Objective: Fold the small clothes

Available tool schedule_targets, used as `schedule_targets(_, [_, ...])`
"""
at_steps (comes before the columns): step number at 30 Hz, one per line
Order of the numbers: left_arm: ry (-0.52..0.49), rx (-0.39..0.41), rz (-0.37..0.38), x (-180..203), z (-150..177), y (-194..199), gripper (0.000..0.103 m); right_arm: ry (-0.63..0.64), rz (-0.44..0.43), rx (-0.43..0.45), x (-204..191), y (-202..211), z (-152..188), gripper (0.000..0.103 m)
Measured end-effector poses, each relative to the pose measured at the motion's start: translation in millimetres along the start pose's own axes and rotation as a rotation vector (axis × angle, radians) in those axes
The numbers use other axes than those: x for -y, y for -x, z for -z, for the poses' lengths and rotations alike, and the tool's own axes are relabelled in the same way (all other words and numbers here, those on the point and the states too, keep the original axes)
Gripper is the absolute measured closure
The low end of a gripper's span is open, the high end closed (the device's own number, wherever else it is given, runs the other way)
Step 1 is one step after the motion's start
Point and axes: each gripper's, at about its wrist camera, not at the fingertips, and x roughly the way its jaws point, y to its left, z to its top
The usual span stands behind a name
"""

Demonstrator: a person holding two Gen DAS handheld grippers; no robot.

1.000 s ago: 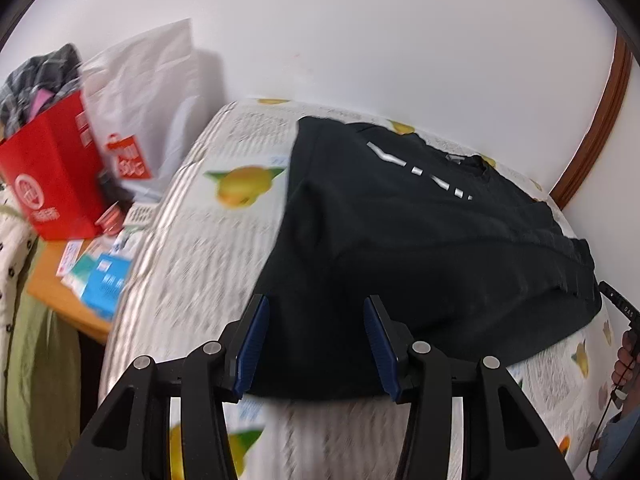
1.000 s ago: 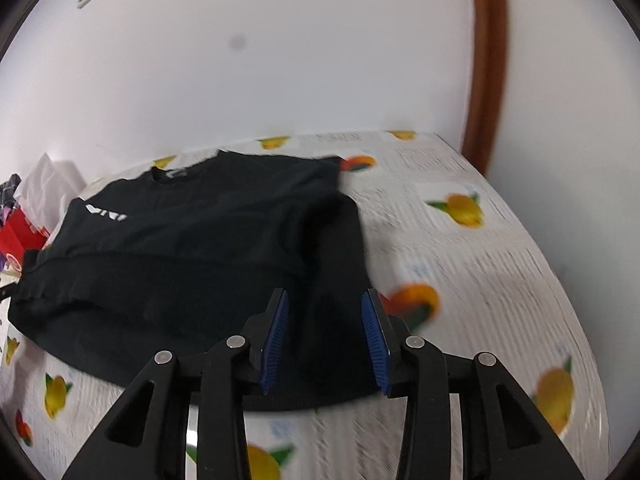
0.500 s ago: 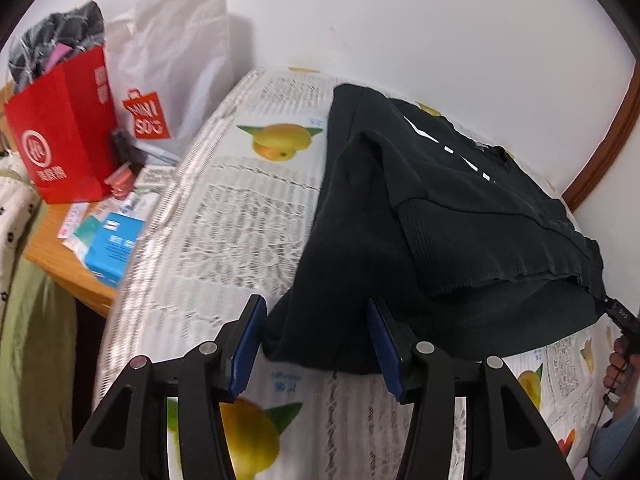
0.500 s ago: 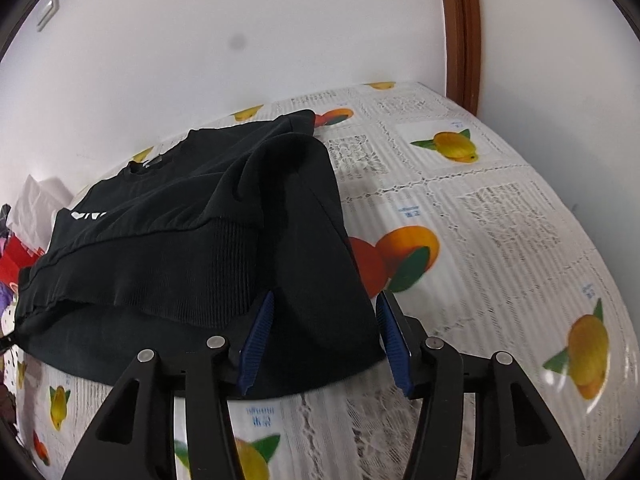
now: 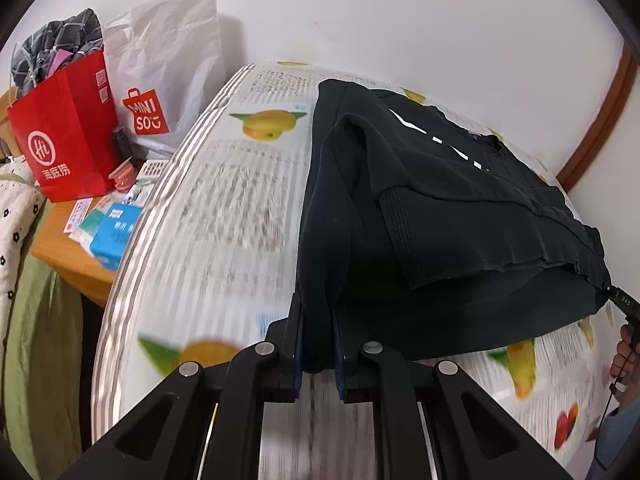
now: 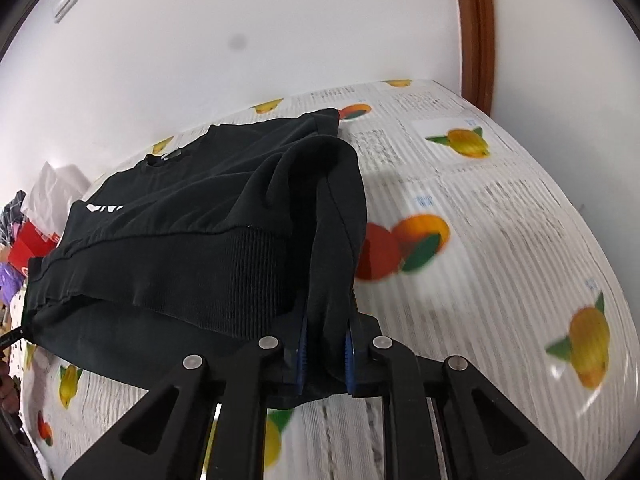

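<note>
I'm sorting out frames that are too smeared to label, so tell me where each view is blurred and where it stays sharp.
Left wrist view: the fruit-print tablecloth near the gripper is streaked, while the black sweatshirt and red bag stay fairly crisp. Right wrist view: the cloth's print smears at the right, the sweatshirt's ribbed hem reads clearly; fisheye bends both.

Each wrist view looks steeply down and forward along its jaws, close to the bench. Both share the black top, seen from opposite corners.

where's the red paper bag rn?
Left wrist view only, far left: the red paper bag stands on a wooden side table beside the bed, in front of the white Miniso bag.
</note>
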Motion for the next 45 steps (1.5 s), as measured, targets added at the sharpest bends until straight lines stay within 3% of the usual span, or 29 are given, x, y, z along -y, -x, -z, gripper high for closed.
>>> schedule_targets(9, [-0.007, -0.030, 0.044, 13.9, 63.8, 40.2, 0.091, 0.021, 0.026, -0.011, 20.0, 56.0, 55.4, 0.089])
schedule_targets(17, [-0.022, -0.041, 0.060, 23.8, 94.1, 59.0, 0.090, 0.006, 0.100, -0.002, 28.0, 87.1, 89.1, 0.087])
schedule_targets(21, [-0.043, -0.038, 0.046, 26.0, 99.6, 69.7, 0.083, -0.004, 0.160, 0.018, 27.3, 102.9, 99.0, 0.080])
schedule_targets(25, [-0.081, 0.029, 0.038, 31.2, 98.1, 94.1, 0.073, 0.022, 0.187, 0.076, 11.9, 129.0, 98.4, 0.075])
schedule_targets(27, [-0.108, 0.076, 0.031, 36.3, 95.8, 108.9, 0.065, 0.031, 0.156, 0.109, 3.2, 139.9, 95.3, 0.070])
schedule_targets(30, [-0.139, 0.104, 0.042, 48.3, 91.7, 118.3, 0.065, 0.057, 0.078, 0.126, -17.3, 147.1, 93.7, 0.070])
schedule_targets(36, [-0.172, 0.036, 0.109, 73.1, 90.3, 97.5, 0.065, 0.126, -0.060, 0.025, -59.4, 113.5, 111.0, 0.071])
schedule_targets(40, [-0.202, -0.025, 0.115, 84.1, 94.7, 78.3, 0.065, 0.135, -0.088, -0.058, -72.9, 84.3, 126.0, 0.071])
schedule_targets(45, [-0.228, -0.032, 0.071, 90.4, 89.5, 63.6, 0.073, 0.115, -0.068, -0.059, -75.9, 73.5, 128.2, 0.071])
